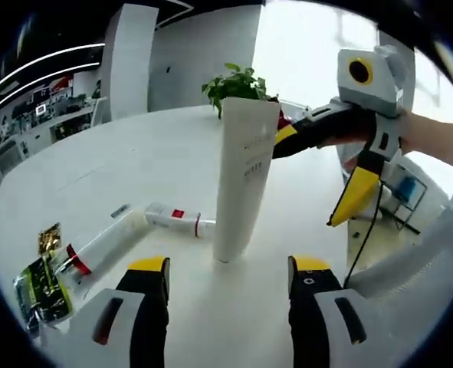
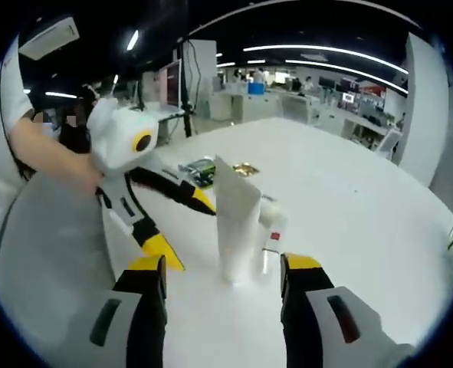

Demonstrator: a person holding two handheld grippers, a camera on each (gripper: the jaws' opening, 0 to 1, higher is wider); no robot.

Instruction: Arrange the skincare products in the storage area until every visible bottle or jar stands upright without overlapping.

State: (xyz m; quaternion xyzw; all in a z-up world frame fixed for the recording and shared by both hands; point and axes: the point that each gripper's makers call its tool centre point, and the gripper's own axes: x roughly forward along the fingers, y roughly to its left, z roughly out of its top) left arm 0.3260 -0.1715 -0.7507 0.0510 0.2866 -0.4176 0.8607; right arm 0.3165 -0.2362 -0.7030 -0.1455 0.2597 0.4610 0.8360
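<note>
Tall white tube [image 1: 243, 180] stands cap-down on the white counter [image 1: 134, 161], both hand-held grippers, left [image 1: 228, 277] and right [image 2: 221, 274], wide open holding nothing, two smaller tubes [image 1: 146, 222] lie flat behind it, labels too blurry to read.

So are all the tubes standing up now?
No: the tall white tube stands on its cap, but a small white tube with a red label and another white tube lie flat on the table.
</note>
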